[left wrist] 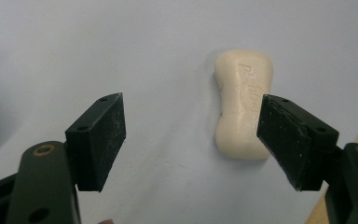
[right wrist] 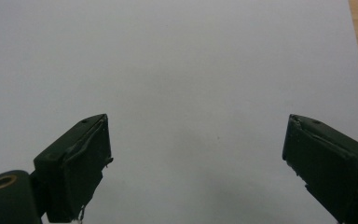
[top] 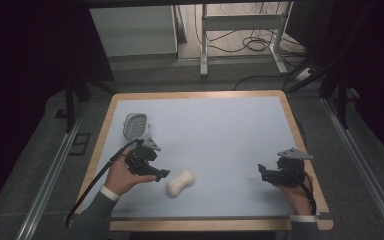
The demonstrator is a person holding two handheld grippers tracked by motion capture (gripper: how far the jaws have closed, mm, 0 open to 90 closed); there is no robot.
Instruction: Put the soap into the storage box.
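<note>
The left gripper [left wrist: 191, 140] hovers low over the table [top: 220, 130] with its fingers [left wrist: 98, 140] spread wide apart, gripping nothing. The cream soap bar [left wrist: 243, 102] lies flat on the pale mat just ahead of them, nearer one finger, whose tip overlaps the bar's edge in the left gripper view. The right gripper [right wrist: 196, 163] has its fingers equally wide apart over bare mat, well apart from the soap. A grey soap dish [top: 134, 125] sits behind the left gripper.

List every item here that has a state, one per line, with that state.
Left gripper: open, holding nothing, beside the soap bar.
Right gripper: open, holding nothing.
Soap bar: lying flat on the mat, ungripped.
Soap dish: lying on the mat, no soap in it.
</note>
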